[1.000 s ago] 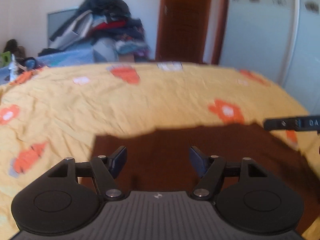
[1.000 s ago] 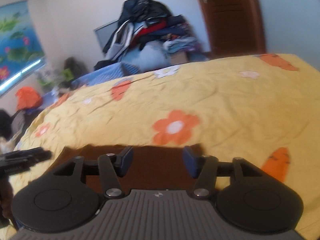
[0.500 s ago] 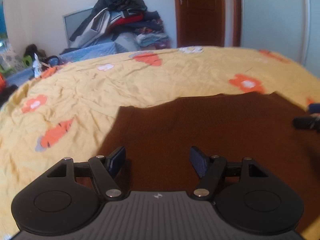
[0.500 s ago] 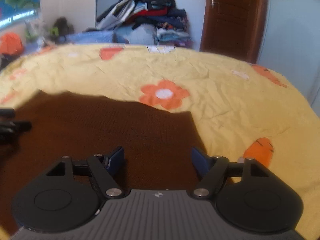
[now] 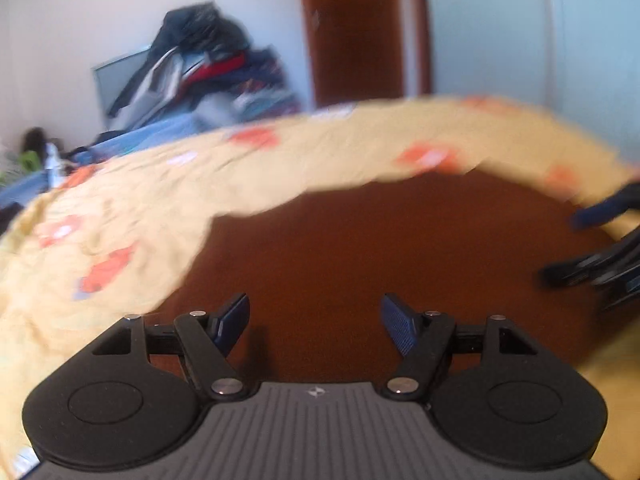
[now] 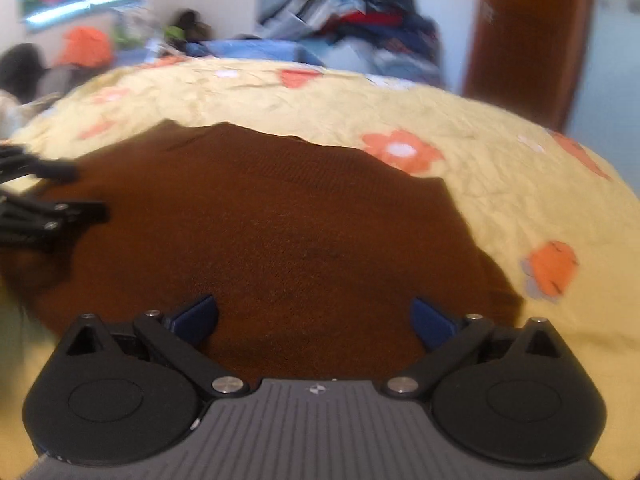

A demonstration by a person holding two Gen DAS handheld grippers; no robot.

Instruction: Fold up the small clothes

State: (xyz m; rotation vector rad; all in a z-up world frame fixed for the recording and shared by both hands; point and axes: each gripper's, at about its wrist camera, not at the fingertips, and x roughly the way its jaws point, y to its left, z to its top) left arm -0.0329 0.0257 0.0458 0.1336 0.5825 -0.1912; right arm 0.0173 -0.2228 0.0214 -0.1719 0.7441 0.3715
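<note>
Right wrist view, right gripper (image 6: 314, 320) fingers just spreading, empty, over brown sweater (image 6: 260, 224); left gripper (image 5: 315, 322) fingers apart

Brown knit garment (image 6: 280, 232) spread flat on yellow flowered bedspread (image 6: 500, 168), ribbed edge toward far side.

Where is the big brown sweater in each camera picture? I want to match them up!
Left wrist view: the brown sweater fills the middle and lower right, just beyond the left gripper.
Right wrist view: the brown sweater fills the middle and left, just beyond the right gripper.
Shared landmark: the pile of clothes by the far wall, behind the yellow flowered bedspread.
</note>
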